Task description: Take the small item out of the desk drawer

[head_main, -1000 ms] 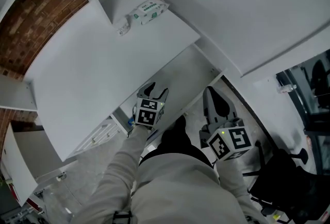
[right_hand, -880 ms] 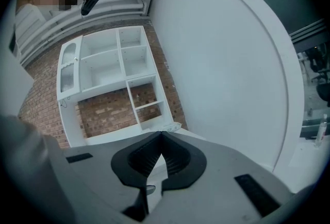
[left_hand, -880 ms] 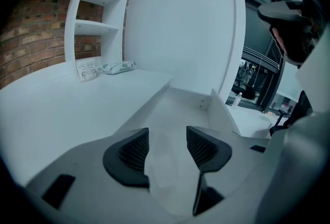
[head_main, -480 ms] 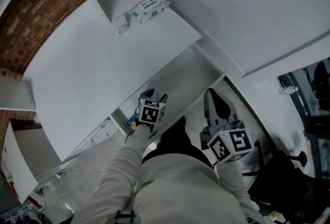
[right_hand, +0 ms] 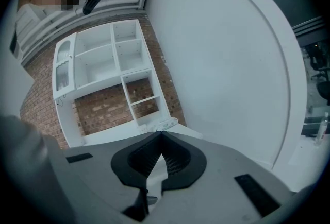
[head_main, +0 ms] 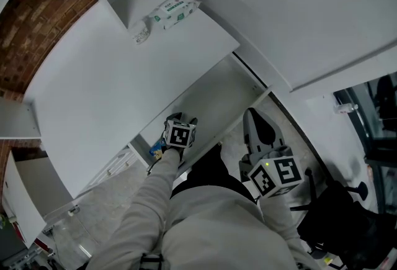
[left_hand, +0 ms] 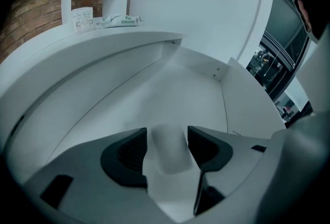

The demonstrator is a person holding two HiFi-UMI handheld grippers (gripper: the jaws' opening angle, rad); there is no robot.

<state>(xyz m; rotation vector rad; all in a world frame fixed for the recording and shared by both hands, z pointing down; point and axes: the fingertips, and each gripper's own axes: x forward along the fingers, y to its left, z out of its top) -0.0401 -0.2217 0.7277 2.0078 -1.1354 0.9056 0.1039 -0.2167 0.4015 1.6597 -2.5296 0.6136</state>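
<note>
Since the earlier frames, the left gripper (head_main: 183,121) has been lowered into the open drawer (head_main: 226,95) at centre, and its jaws have just been widened, presumably for a reach. What is probably the small item (head_main: 154,151), blue and yellow, is seen at the drawer's lower-left end, just beside that gripper. The right gripper (head_main: 255,117) is kept idle at lower right.

In the left gripper view, ribbed black pads (left_hand: 129,153) are spread over the smooth matt-white drawer floor. A pale blurred shape (left_hand: 166,151) is framed between them, unpressed and unidentifiable.

In the right gripper view, the jaws are pressed together on nothing and pointed at a white shelf unit (right_hand: 103,63) against rough brick (right_hand: 108,107).
</note>
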